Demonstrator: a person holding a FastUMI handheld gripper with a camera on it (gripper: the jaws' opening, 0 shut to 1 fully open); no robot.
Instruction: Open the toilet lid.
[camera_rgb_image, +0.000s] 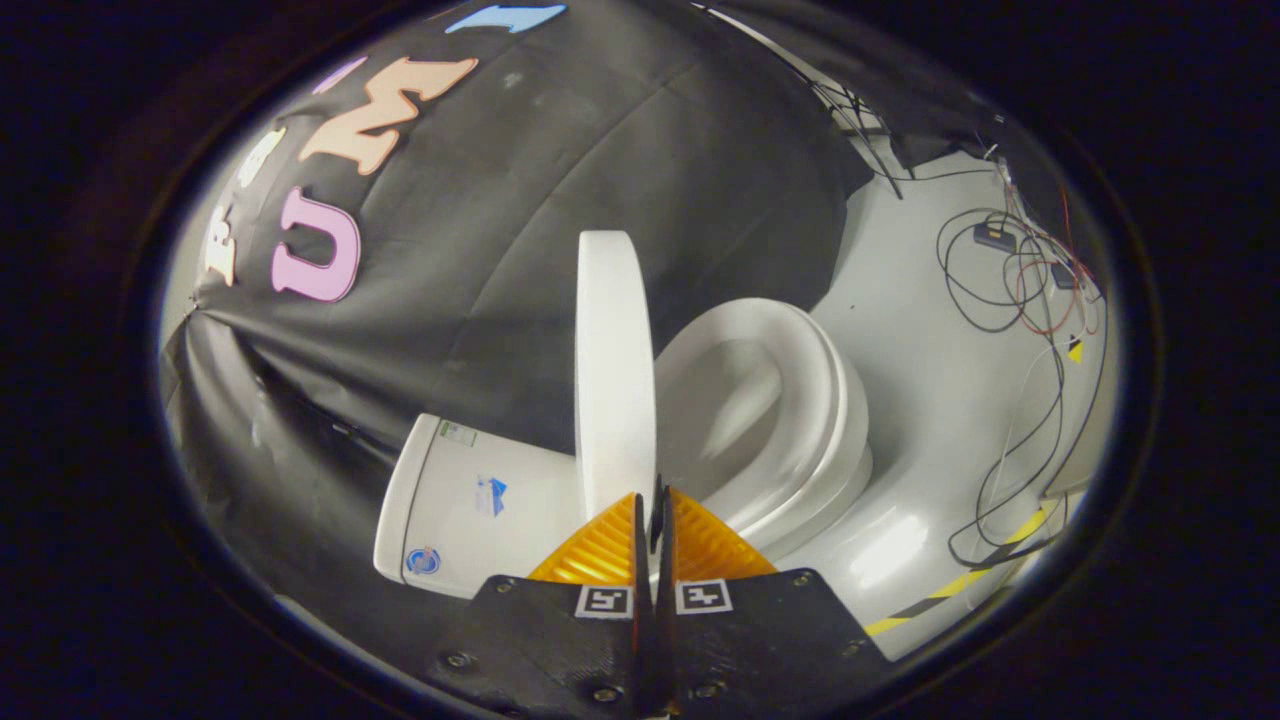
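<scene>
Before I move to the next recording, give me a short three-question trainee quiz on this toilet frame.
1. True or false: the toilet lid lies flat on the seat.
2. The gripper fingers are: A) spread wide, B) closed together, C) bent apart around the tank.
3. Fill in: loose ____ lie on the floor beyond the bowl.

Key: 1 false, the lid stands raised, edge toward the camera. 2 B, closed together at the lid's lower edge; a real pinch cannot be confirmed. 3 cables.
</scene>
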